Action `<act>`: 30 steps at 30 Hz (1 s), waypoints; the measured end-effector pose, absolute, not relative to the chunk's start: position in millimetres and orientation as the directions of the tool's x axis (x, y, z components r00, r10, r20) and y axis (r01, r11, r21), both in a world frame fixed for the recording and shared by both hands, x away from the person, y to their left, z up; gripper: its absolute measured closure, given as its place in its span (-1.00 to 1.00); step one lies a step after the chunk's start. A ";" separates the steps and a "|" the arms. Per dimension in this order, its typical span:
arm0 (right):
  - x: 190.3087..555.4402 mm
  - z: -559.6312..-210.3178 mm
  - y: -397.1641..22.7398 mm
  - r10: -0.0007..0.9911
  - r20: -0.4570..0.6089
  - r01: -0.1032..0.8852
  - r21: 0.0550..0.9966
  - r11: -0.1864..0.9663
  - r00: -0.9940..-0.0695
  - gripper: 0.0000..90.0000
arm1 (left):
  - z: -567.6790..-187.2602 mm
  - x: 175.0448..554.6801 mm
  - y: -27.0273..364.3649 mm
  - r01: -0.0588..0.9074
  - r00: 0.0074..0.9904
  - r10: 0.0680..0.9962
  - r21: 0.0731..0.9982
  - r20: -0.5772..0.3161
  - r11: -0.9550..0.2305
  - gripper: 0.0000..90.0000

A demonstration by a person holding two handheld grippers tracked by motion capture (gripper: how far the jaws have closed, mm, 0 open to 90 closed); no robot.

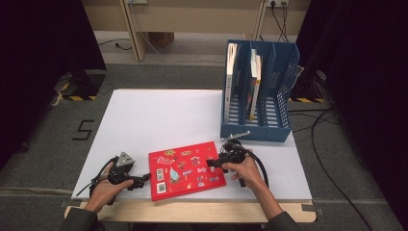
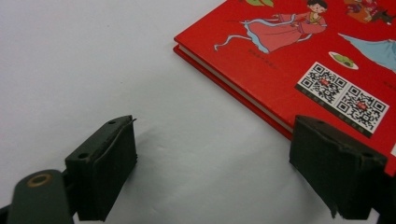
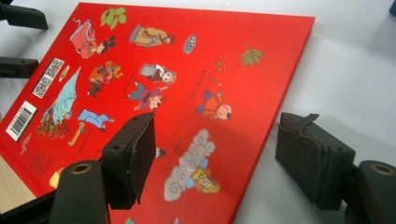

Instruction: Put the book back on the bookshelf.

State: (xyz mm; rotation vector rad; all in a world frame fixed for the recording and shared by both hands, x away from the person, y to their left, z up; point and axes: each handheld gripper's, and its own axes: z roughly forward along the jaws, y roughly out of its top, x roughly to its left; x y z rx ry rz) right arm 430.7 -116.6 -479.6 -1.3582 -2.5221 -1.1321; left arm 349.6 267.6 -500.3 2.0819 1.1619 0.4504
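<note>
2 hand-held grippers (image 1: 144,179) (image 1: 208,162) lie level, jaws apart, flanking the red book (image 1: 185,169).

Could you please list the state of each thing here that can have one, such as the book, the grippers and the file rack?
Red book: closed, lying flat on the white table top, back cover up.
Left gripper: open, at the book's left edge, nothing gripped.
Right gripper: open, its jaws either side of the book's right edge, not pressing.
Blue file rack: upright, two books standing in it, right slot empty.

One red book (image 1: 186,170), two grippers
</note>
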 end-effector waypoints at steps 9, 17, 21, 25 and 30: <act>431.6 -481.7 -118.0 0.708 0.437 0.781 0.566 0.262 -0.555 -0.45 | -500.8 348.6 263.8 0.600 0.536 0.844 0.719 -0.035 -0.351 -0.72; 429.9 -479.2 -112.9 0.747 0.466 0.818 0.547 0.178 -0.474 -0.52 | -501.3 349.6 261.6 0.605 0.526 0.850 0.716 -0.032 -0.347 -0.78; 432.3 -475.1 -112.2 0.750 0.459 0.807 0.566 0.168 -0.477 -0.53 | -501.7 350.8 259.8 0.608 0.522 0.852 0.716 -0.035 -0.343 -0.82; 434.9 -464.0 -114.5 0.733 0.478 0.792 0.595 0.136 -0.485 -0.52 | -501.8 352.1 259.2 0.610 0.524 0.851 0.712 -0.036 -0.346 -0.85; 438.4 -443.1 -116.0 0.701 0.504 0.771 0.629 0.103 -0.505 -0.50 | -502.2 352.9 258.0 0.614 0.519 0.854 0.713 -0.042 -0.338 -0.90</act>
